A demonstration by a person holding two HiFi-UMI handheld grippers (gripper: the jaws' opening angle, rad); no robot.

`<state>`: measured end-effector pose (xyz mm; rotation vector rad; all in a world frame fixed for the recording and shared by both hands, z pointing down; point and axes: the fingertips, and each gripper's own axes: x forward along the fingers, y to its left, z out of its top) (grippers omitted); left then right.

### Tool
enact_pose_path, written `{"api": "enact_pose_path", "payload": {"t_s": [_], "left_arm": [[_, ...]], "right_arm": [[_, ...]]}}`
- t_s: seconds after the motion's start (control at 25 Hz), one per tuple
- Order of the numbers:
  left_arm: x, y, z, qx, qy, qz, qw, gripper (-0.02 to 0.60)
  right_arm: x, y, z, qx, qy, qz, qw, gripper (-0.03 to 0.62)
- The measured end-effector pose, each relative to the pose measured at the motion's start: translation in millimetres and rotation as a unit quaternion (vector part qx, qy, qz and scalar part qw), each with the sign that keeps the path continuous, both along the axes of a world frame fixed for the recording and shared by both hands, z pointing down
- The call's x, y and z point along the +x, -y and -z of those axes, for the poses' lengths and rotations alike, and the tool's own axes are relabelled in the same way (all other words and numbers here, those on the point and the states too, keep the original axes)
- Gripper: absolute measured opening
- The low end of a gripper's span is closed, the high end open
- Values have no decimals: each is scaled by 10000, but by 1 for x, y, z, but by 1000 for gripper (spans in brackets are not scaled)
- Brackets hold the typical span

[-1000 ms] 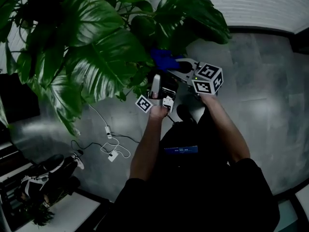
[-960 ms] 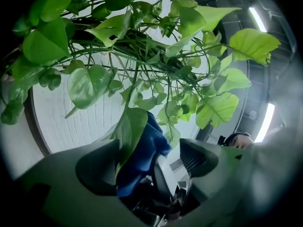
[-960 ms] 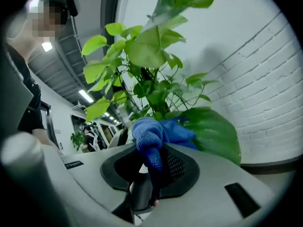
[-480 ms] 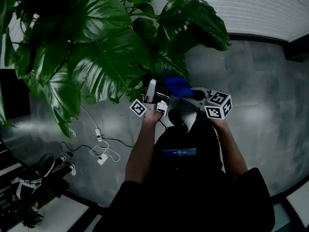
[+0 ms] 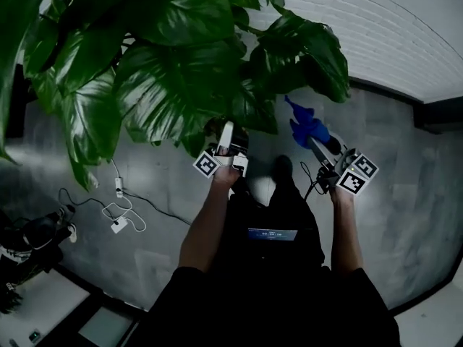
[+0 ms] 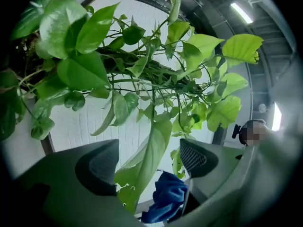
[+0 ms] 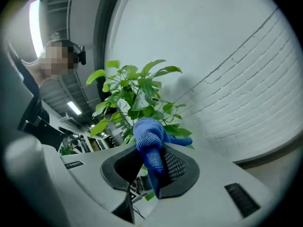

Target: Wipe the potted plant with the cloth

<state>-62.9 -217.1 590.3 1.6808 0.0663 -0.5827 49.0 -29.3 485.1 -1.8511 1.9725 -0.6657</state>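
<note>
Over grey floor (image 5: 405,165), right tongs (image 5: 315,147) pulled cloth (image 5: 304,126) from plant (image 5: 181,71).

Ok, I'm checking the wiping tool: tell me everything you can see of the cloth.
The cloth is blue, with a knitted or microfibre look, bunched into a wad. The right gripper is shut on it, its fingers pinching the lower part while a rounded fold sticks out past them. In the head view it sits right of the plant, not clearly touching a leaf.
</note>
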Motion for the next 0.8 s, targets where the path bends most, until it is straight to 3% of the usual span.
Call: {"api": "enact_pose_path", "payload": {"t_s": [0.28, 0.4, 0.52, 0.6, 0.8], "left_arm": [[21, -23, 19, -145, -491, 810, 9954, 410], [26, -26, 38, -86, -698, 1230, 9899, 410], [30, -40, 48, 51, -642, 1372, 9884, 410], [28, -45, 52, 111, -582, 1488, 9871, 410], [18, -47, 53, 203, -415, 1575, 9864, 410]], "right_arm": [[9, 110, 3, 308, -437, 1420, 9884, 94], [-21, 137, -18, 65, -611, 2431, 9680, 94], [-59, 127, -53, -404, -750, 3222, 9428, 94], [-73, 113, -66, -567, -726, 3443, 9343, 94], [-82, 80, -76, -611, -381, 3440, 9362, 94]]}}
